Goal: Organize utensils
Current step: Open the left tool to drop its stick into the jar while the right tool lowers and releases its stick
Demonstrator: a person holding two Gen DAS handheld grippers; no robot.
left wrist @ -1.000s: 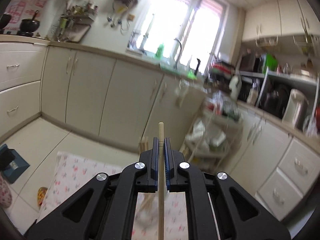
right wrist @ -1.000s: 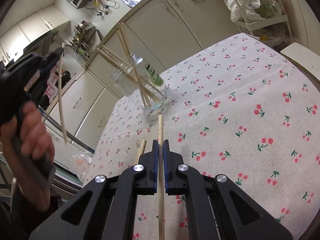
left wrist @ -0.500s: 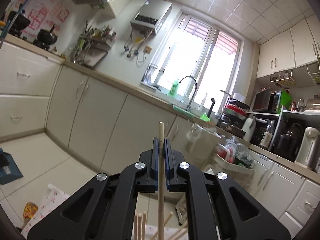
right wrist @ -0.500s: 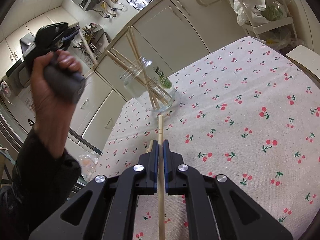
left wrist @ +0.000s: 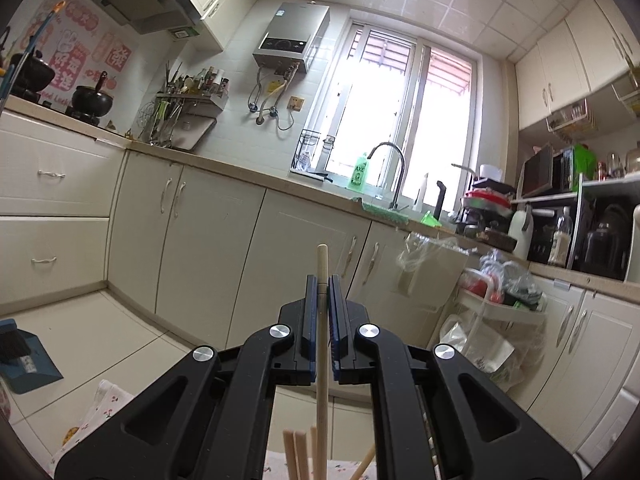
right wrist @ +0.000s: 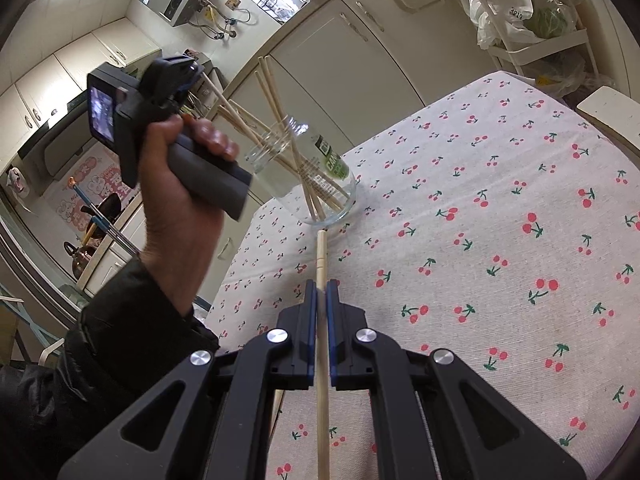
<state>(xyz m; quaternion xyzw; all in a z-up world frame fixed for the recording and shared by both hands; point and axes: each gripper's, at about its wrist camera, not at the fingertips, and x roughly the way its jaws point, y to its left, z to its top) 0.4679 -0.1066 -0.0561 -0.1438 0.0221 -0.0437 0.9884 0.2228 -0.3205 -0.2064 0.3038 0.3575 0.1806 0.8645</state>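
A clear glass jar (right wrist: pixel 316 176) with a green label stands on the cherry-print tablecloth (right wrist: pixel 500 220) and holds several wooden chopsticks (right wrist: pixel 276 112). My left gripper (left wrist: pixel 322 280) is shut on a wooden chopstick (left wrist: pixel 322 344); in the right wrist view it (right wrist: pixel 188 74) is above and left of the jar, its chopstick slanting down into the jar mouth. The tops of the jar's chopsticks (left wrist: pixel 298 456) show below it. My right gripper (right wrist: pixel 319 286) is shut on another wooden chopstick (right wrist: pixel 322 360), low over the cloth just in front of the jar.
Cream kitchen cabinets (left wrist: pixel 192 240) and a sink counter (left wrist: pixel 384 204) lie beyond the table. A white rack with plastic bags (right wrist: pixel 532 20) stands behind the table's far right corner. A blue dustpan (left wrist: pixel 24 356) lies on the floor at left.
My left gripper has moved right and over the jar, tilting up, and its chopstick now slants into the jar mouth. My right gripper has stayed nearly still with its chopstick.
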